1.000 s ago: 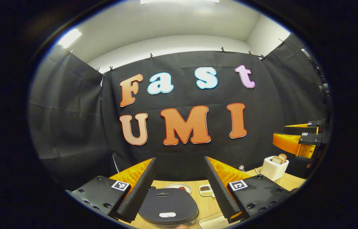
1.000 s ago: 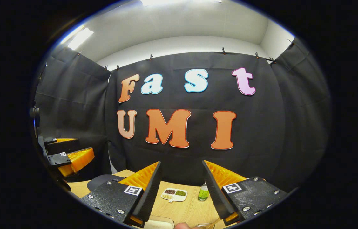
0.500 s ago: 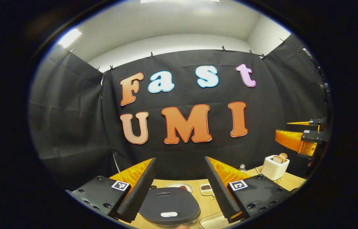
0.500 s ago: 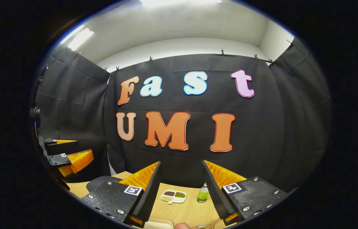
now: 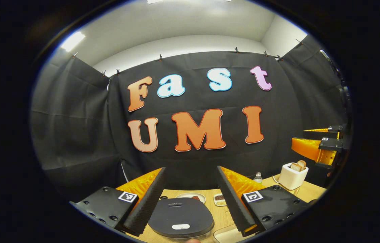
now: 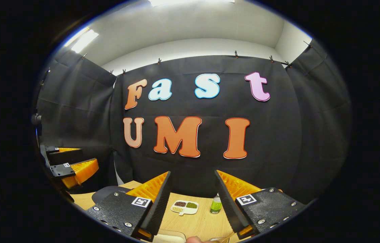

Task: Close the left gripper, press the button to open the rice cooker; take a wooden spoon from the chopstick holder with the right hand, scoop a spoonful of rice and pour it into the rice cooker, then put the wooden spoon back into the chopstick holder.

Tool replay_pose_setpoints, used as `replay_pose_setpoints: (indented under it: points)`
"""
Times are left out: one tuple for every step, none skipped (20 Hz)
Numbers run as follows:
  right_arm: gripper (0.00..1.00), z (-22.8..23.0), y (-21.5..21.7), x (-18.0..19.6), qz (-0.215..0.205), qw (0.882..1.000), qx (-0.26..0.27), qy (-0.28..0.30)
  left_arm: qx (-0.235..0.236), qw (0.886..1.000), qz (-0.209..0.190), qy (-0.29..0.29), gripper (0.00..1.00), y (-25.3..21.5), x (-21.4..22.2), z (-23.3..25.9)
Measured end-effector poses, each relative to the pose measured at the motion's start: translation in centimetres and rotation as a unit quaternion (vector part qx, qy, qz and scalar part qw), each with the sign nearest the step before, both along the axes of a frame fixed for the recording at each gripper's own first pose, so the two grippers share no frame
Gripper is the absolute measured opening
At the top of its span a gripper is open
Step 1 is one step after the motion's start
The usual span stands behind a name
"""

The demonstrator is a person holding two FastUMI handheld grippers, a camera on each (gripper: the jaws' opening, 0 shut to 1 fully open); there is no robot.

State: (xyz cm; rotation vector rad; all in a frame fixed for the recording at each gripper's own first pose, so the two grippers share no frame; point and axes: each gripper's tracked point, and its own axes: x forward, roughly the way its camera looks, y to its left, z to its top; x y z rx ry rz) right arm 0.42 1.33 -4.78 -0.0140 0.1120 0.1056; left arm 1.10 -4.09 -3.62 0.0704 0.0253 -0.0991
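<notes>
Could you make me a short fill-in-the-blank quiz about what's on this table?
1. The rice cooker has its lid ____.
2. The white toaster holds slices of ____.
3. The left hand-held gripper has its fingers spread ____.
4. The small bottle beside the sectioned dish is coloured ____.

Missing words: closed; bread; open; green

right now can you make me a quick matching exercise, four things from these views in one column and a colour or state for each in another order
Things:
1. rice cooker
2. toaster
3. small bottle
4. left tool

Colour or state:
a. white, with bread slices sticking out of the top
b. open, nothing between its fingers
c. dark lid shut, pale button at the near edge
d. green, standing upright on the table

Pairs: 1-c, 2-a, 3-d, 4-b
</notes>
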Motion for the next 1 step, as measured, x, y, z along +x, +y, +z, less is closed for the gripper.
replay_pose_setpoints:
  points:
    - [0.77,-0.05,0.12,0.02,0.0,1.0,0.001,0.001,0.001,1.0,0.0,0.0,0.99,0.07,0.05,-0.02]
